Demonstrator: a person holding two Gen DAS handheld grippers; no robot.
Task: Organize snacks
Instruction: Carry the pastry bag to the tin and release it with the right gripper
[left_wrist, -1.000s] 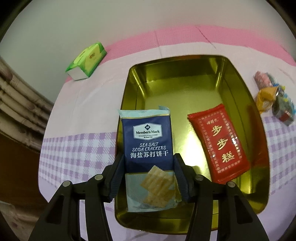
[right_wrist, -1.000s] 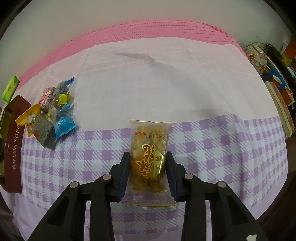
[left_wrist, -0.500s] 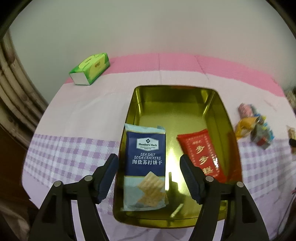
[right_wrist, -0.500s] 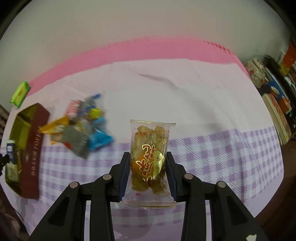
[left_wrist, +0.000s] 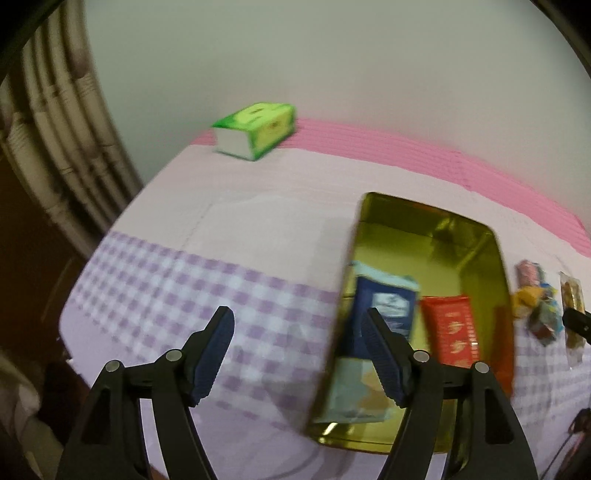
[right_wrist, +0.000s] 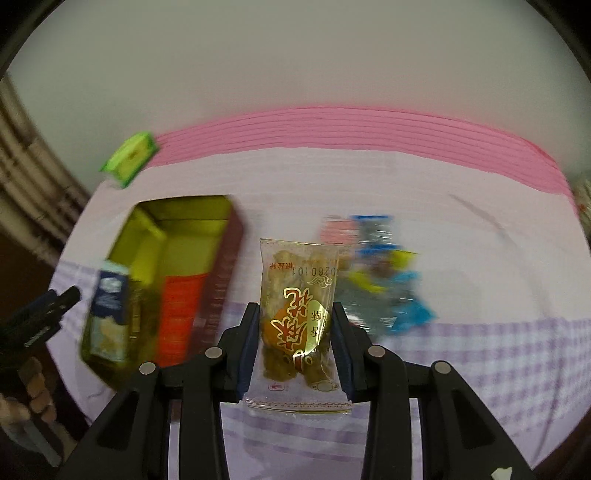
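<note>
A gold tin (left_wrist: 436, 221) holds a blue soda cracker packet (left_wrist: 384, 314) and a red cake packet (left_wrist: 452, 332). My left gripper (left_wrist: 297, 332) is open and empty, above the checked cloth left of the tin. My right gripper (right_wrist: 295, 325) is shut on a clear yellow snack packet (right_wrist: 297, 314), held above the table right of the tin (right_wrist: 184, 210). The crackers (right_wrist: 107, 314) and red packet (right_wrist: 179, 317) show inside the tin. A pile of small wrapped snacks (right_wrist: 384, 280) lies behind the held packet. It also shows in the left wrist view (left_wrist: 535, 306).
A green tissue box (left_wrist: 255, 129) sits at the table's far left corner by the wall, and also shows in the right wrist view (right_wrist: 129, 158). Curtain folds (left_wrist: 55, 147) hang on the left. The left gripper (right_wrist: 40, 314) shows at the right wrist view's left edge.
My left gripper let go of the cracker packet in the tin, opened, and swung left away from it. My right gripper carried the yellow packet left toward the tin.
</note>
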